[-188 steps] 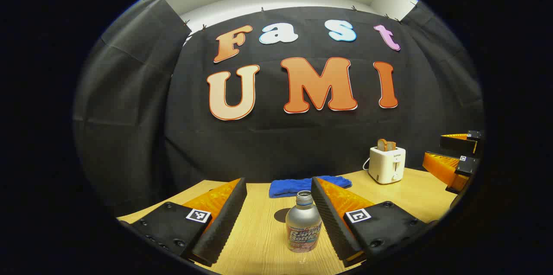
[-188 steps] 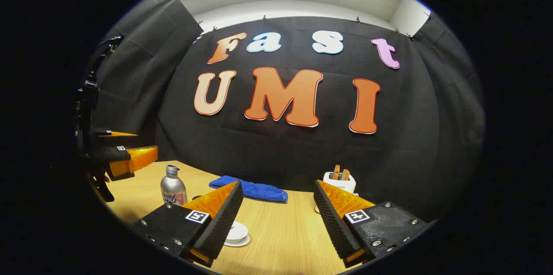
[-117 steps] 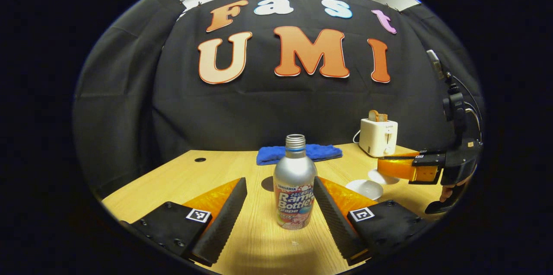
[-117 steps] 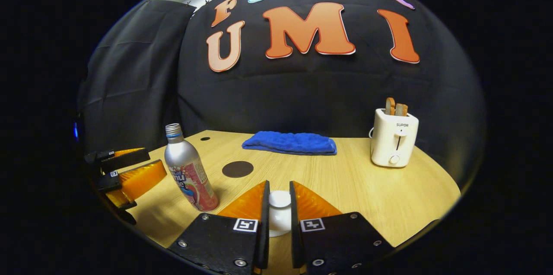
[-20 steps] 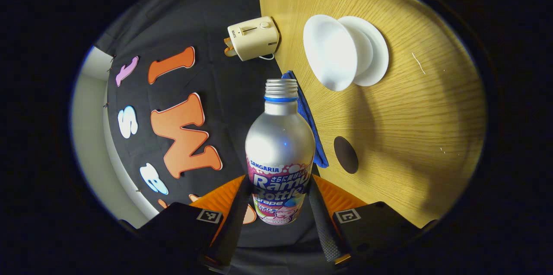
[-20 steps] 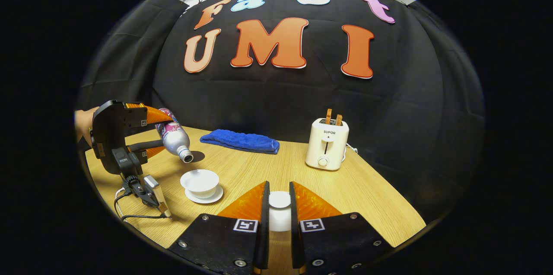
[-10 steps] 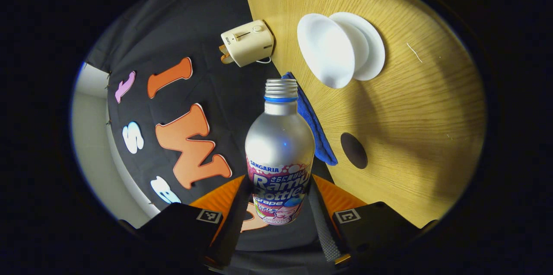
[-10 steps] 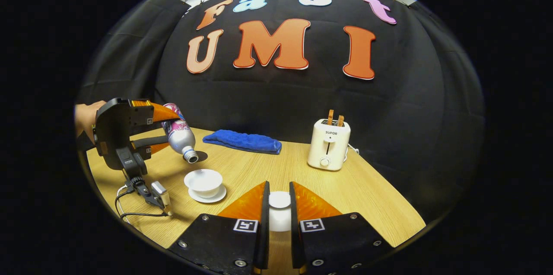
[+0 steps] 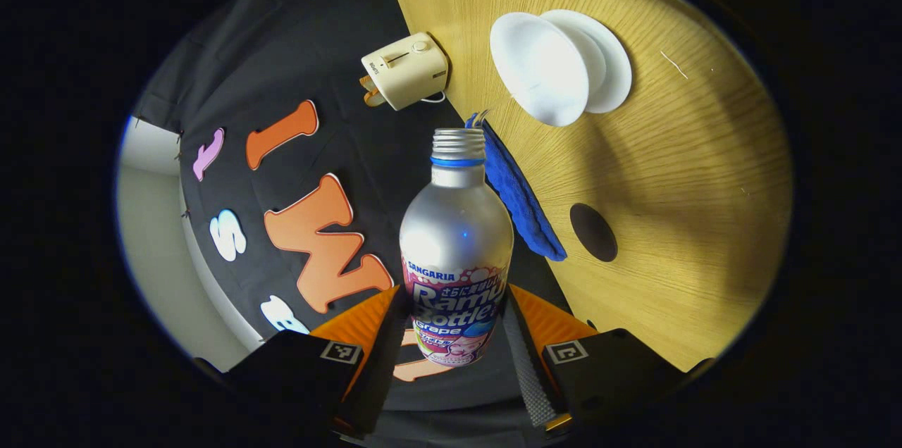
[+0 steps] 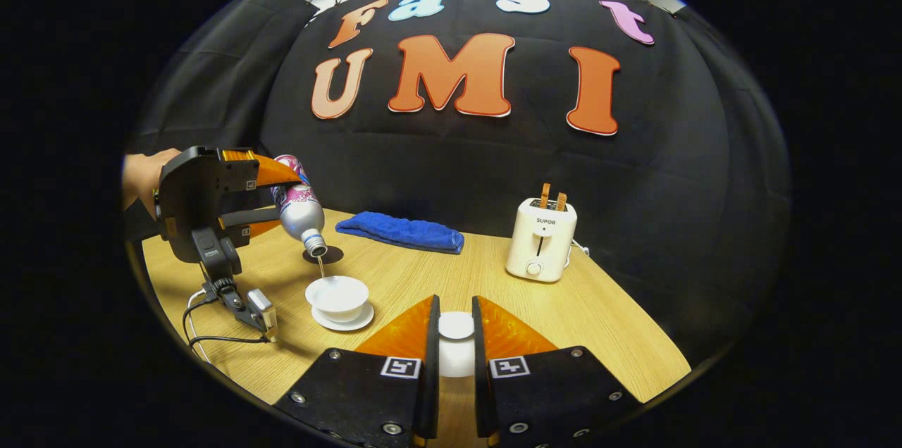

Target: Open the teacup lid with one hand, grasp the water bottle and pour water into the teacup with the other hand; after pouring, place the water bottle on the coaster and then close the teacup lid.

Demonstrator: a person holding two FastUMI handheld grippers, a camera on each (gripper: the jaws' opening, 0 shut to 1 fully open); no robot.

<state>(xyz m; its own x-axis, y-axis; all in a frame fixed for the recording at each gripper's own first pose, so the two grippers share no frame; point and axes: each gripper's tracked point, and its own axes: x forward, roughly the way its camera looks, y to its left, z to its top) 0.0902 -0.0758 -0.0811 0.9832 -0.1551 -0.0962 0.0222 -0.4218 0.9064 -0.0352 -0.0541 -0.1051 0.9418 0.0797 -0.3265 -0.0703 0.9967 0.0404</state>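
— So, the left gripper view first: what has the left tool (image 9: 451,335) got?
— Both fingers are clamped on the lower body of the bottle (image 9: 456,251), one on each side of its label. The open mouth points ahead, away from the tool. The whole view is rolled over, so the desk (image 9: 676,208) stands up on the tool's right.
— And the cup?
— The cup (image 9: 539,71) sits on its saucer (image 9: 609,60), ahead of the bottle mouth and to the right, uncovered. A thin streak of water shows just off the bottle mouth, toward the cup. Nearer the tool on the desk lies the dark round coaster (image 9: 593,232), with nothing on it. A blue cloth (image 9: 525,201) lies between the bottle and the coaster, and a toaster (image 9: 405,71) is far ahead, left of the cup.
— Now the right gripper view.
— The right tool (image 10: 456,342) has its fingers drawn close together, pressing on the white lid (image 10: 456,339) from both sides; the lid is held off the cup. Ahead and to the left stands the cup (image 10: 337,293) on its saucer (image 10: 343,321). Above it the left tool (image 10: 264,198), with a hand (image 10: 144,177) behind it, holds the bottle (image 10: 299,208) tipped mouth-down, and a thin stream runs from the mouth into the cup. The coaster (image 10: 323,255) shows just behind the stream.
— Anything else?
— The cloth (image 10: 399,232) lies straight ahead at the back of the desk (image 10: 599,314), and the toaster (image 10: 541,239) is ahead to the right.
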